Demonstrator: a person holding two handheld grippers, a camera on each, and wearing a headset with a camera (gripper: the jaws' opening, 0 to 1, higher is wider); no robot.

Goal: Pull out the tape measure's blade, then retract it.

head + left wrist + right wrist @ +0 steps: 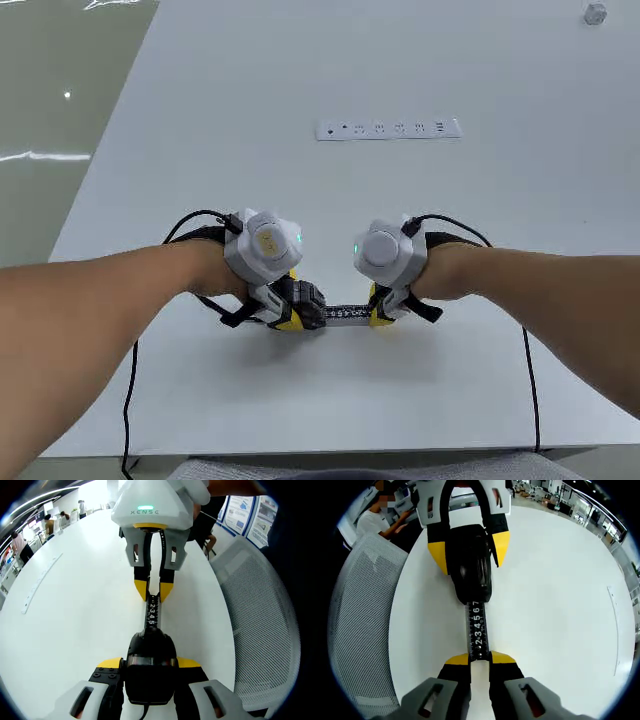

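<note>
A black tape measure case [303,303] rests near the white table's front edge, and my left gripper [290,316] is shut on it [150,665]. A short length of black blade [347,315] with white numbers runs from the case to my right gripper [380,312], which is shut on the blade's tip. In the right gripper view the blade [477,635] shows numbers 2 to 7 between my yellow-tipped fingers [504,658] and the case [472,565]. In the left gripper view the blade [152,614] reaches the right gripper [154,591].
A white power strip [389,129] lies flat further back on the table [300,180]. A small grey object [595,13] sits at the far right corner. Cables trail from both grippers over the front edge. A mesh chair [360,605] stands beside the table.
</note>
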